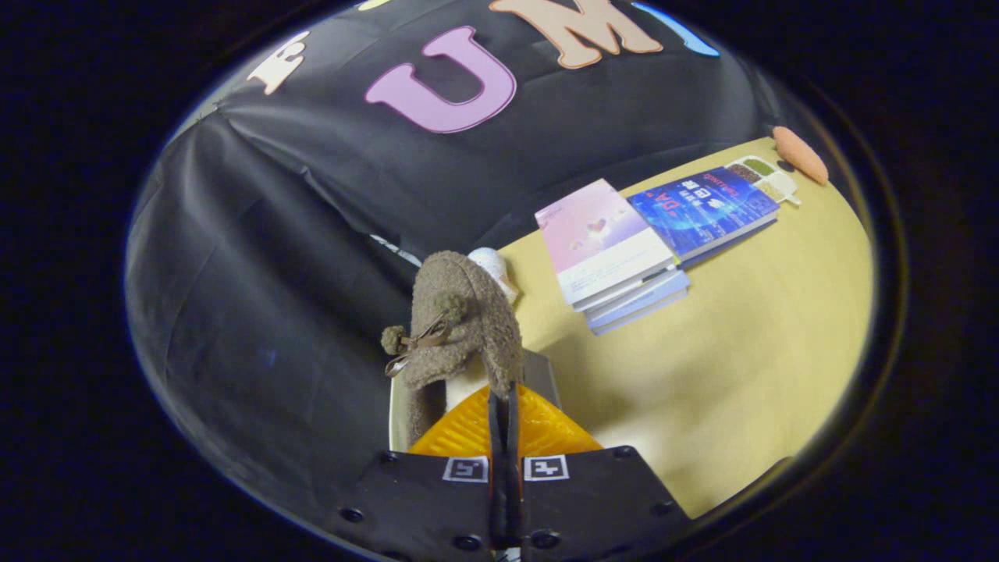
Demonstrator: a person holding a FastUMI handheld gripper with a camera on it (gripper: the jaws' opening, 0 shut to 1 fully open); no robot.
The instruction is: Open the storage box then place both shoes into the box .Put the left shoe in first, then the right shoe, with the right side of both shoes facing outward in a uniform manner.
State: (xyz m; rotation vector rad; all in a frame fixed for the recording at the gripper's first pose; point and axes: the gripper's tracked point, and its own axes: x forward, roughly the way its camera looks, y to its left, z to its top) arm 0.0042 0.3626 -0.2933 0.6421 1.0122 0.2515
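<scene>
Gripper [506, 406] fingers pinched nearly together, clenching the fuzzy brown shoe's [460, 320] rim.

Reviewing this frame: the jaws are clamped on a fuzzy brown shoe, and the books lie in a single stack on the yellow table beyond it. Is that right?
Not quite. The gripper view shows the gripper clamped on the fuzzy brown shoe, but the books lie in two adjoining stacks on the yellow table, not one.
</scene>
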